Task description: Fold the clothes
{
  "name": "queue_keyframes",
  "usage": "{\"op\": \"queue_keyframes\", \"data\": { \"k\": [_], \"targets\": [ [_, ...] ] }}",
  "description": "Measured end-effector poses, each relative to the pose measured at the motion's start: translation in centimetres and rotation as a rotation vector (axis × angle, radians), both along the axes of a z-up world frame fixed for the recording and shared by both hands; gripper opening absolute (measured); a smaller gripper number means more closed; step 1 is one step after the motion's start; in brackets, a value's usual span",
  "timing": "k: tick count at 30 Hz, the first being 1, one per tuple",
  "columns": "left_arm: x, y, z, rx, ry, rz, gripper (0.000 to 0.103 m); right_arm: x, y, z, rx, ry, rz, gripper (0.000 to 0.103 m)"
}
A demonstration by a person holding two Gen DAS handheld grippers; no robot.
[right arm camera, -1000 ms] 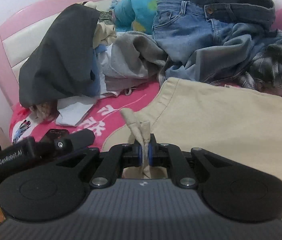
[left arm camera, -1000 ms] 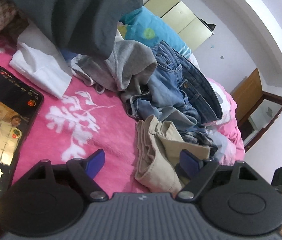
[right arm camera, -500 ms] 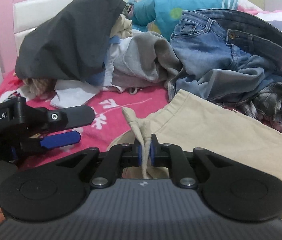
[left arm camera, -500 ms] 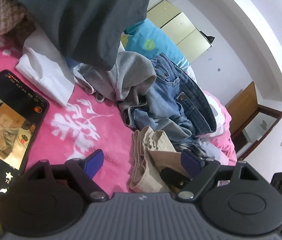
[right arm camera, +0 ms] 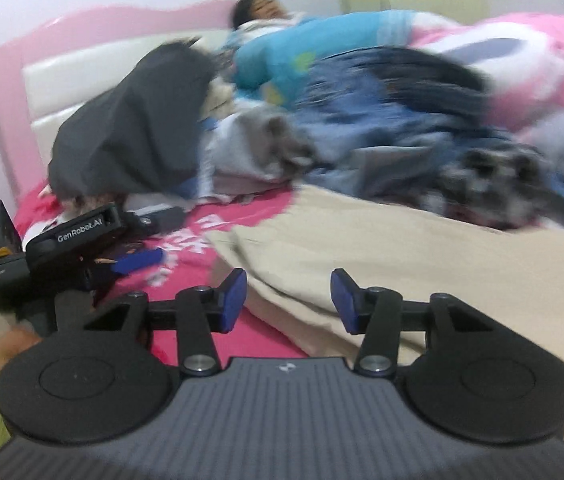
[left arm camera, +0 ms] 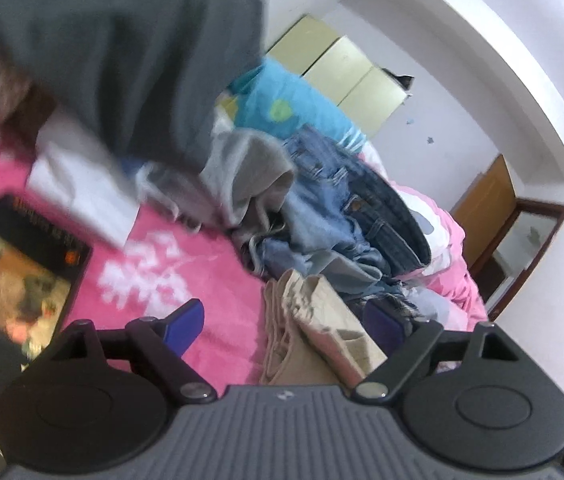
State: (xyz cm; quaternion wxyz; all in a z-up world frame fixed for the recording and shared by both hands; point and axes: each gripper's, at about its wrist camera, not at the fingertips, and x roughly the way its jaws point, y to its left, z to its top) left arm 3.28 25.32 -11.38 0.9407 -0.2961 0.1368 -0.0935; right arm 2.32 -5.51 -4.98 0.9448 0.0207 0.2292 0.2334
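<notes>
Black smartphone point(left arm camera: 13, 280) with a lit screen lies on the pink floral bedspread point(left arm camera: 153, 276) at 9 o'clock. Pale yellow wardrobe point(left arm camera: 346, 80) at 1 o'clock, brown wooden door point(left arm camera: 486, 200) around 3.

Pink bed point(left arm camera: 209, 276): khaki trousers point(right arm camera: 422, 248), phone point(left arm camera: 13, 280), clothes heap point(left arm camera: 322, 208).

Beige trousers point(right arm camera: 422, 248) lie on a hot-pink bedspread point(left arm camera: 209, 280) with a white floral print. Behind them: faded blue jeans point(left arm camera: 346, 208), a grey hoodie point(left arm camera: 249, 168), a charcoal garment point(left arm camera: 121, 52), a turquoise pillow point(left arm camera: 282, 104).
</notes>
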Motion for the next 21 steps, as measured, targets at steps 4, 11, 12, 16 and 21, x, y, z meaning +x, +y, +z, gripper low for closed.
{"op": "queue_keyframes", "data": {
  "k": [4,11,12,16,21],
  "targets": [
    [-0.9,-1.9,2.9,0.108,-0.093,-0.023,0.088,-4.2,-7.1,0.3,0.005,0.004,-0.196,0.045],
    [2.1,-6.8,5.7,0.161,-0.124,-0.200,0.088,-7.7,-16.6,-1.1,0.124,0.051,-0.525,0.034],
    [2.9,-7.5,5.5,0.163,-0.115,-0.216,0.087,-7.7,-17.5,-1.4,0.149,0.055,-0.552,0.029],
    [5.8,-9.6,3.2,0.261,-0.020,-0.209,0.085,-6.4,-19.8,-2.4,0.168,0.083,-0.599,0.027],
    [7.8,-9.5,-0.1,0.334,0.123,-0.164,0.081,-5.1,-20.4,-3.3,-0.055,0.061,-0.615,0.029]
  ]
}}
